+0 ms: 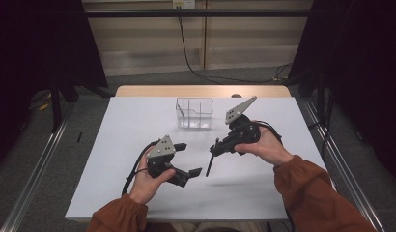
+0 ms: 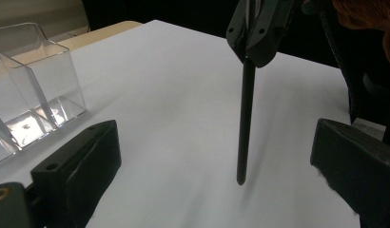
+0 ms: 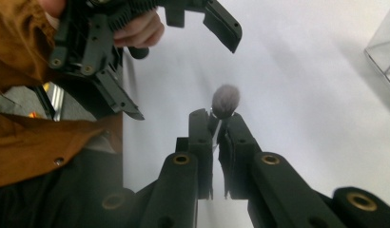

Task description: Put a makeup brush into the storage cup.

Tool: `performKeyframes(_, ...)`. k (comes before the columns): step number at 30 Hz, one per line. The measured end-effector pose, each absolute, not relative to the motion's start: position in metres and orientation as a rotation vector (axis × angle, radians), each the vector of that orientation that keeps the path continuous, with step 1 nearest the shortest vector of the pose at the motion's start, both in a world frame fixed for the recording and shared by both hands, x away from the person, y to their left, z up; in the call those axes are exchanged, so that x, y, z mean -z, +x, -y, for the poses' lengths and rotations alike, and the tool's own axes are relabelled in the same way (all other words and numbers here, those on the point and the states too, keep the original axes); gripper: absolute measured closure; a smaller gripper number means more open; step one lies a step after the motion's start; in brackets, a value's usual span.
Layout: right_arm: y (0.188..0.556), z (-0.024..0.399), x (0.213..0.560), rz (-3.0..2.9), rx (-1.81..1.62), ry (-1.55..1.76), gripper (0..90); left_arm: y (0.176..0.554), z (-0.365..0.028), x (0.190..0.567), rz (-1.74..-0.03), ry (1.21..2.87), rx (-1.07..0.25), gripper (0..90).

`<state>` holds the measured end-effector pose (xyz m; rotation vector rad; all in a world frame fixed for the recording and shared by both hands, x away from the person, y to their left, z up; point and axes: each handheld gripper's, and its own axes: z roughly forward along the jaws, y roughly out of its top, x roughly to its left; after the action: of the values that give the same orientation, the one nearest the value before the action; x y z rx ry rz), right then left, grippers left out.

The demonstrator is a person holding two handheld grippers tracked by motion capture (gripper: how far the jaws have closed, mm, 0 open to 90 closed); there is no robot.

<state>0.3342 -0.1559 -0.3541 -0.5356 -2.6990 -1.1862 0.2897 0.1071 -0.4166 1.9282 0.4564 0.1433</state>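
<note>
The clear divided box (image 1: 194,113) sits apart while right tongs (image 1: 216,149) grasp a brush (image 1: 209,166); left tongs (image 1: 189,158) gape released.

- The high view is dim at its edges, with black drapes at 9 and 3 o'clock; the flat white table top (image 1: 138,125) is the brightest area.
- Light falls from above: a soft shadow lies on the table at 5 o'clock from the thin black brush handle (image 1: 209,163).
- The clear plastic divided box (image 1: 194,114) catches small glints.
- In the left gripper view the near black jaws are soft, the box sharper.
- In the right gripper view the grey fluffy brush head (image 3: 225,100) is blurred, as is the brown sleeve (image 3: 36,137) at 9 o'clock.
</note>
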Motion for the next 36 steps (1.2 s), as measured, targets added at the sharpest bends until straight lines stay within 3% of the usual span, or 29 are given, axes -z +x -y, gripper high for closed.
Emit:
performKeyframes(23,0.337,0.132,0.350,2.807,0.926,-0.514,83.8,0.295,-0.089,0.422,-0.443,1.973,-0.108,4.3)
performKeyframes(28,0.337,0.132,0.348,2.797,0.966,-0.518,83.8,0.296,-0.085,0.422,-0.461,1.982,-0.110,13.4)
performKeyframes(32,0.337,0.132,0.347,2.790,0.983,-0.515,83.8,0.297,-0.081,0.422,-0.453,2.008,-0.080,28.8)
performKeyframes(34,0.337,0.131,0.347,2.789,0.990,-0.515,83.8,0.297,-0.078,0.422,-0.450,2.010,-0.081,41.1)
performKeyframes(36,0.337,0.131,0.348,2.786,0.995,-0.519,83.8,0.299,-0.076,0.423,-0.448,1.999,-0.058,46.5)
